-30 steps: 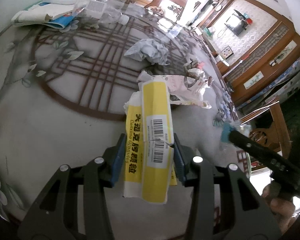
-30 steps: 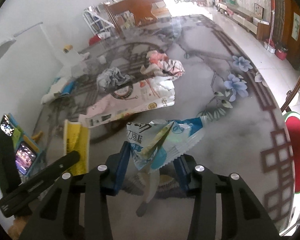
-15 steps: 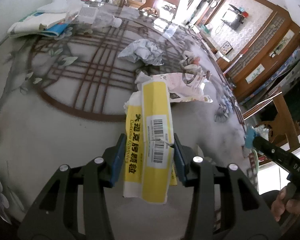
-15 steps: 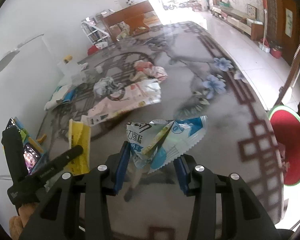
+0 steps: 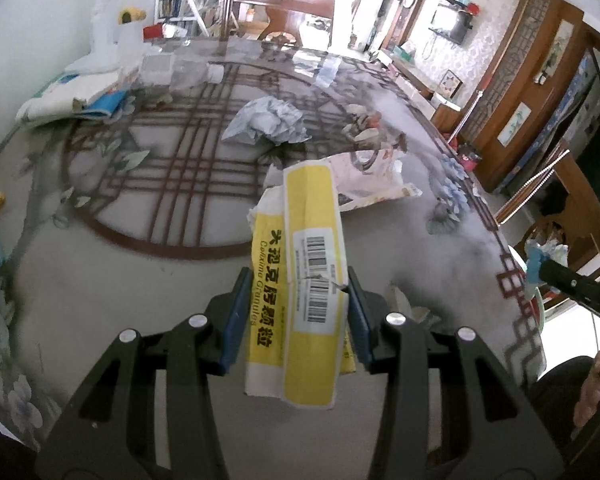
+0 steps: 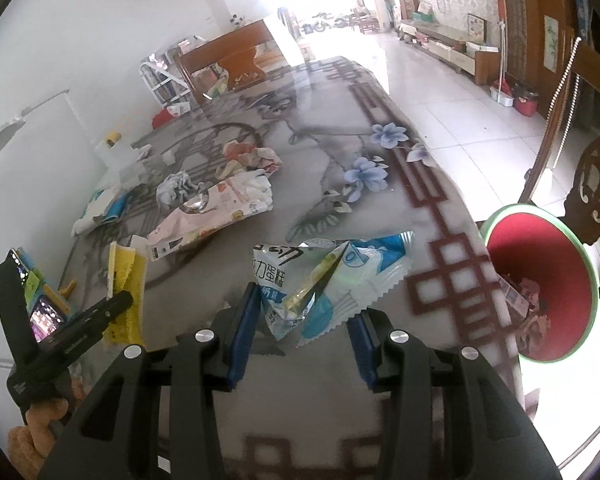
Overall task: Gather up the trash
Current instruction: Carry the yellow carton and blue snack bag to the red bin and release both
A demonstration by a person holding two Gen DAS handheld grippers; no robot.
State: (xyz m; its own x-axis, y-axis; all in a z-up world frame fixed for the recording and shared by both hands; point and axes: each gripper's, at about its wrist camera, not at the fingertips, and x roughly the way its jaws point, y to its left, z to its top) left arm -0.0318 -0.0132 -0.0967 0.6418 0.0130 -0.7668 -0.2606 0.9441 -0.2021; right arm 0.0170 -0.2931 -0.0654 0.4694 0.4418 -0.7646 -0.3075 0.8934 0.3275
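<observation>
L tool clamped on yellow box; R tool on wrapper

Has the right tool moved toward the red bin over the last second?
Yes. In the right wrist view the right tool, shut on the blue wrapper, has drawn nearer the red bin beside the table edge.

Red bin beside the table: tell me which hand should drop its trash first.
Right. Its tongs hold the blue wrapper nearest the red bin, which is open just off the table edge. The left tongs, gripping the yellow box, sit farther away.
</observation>
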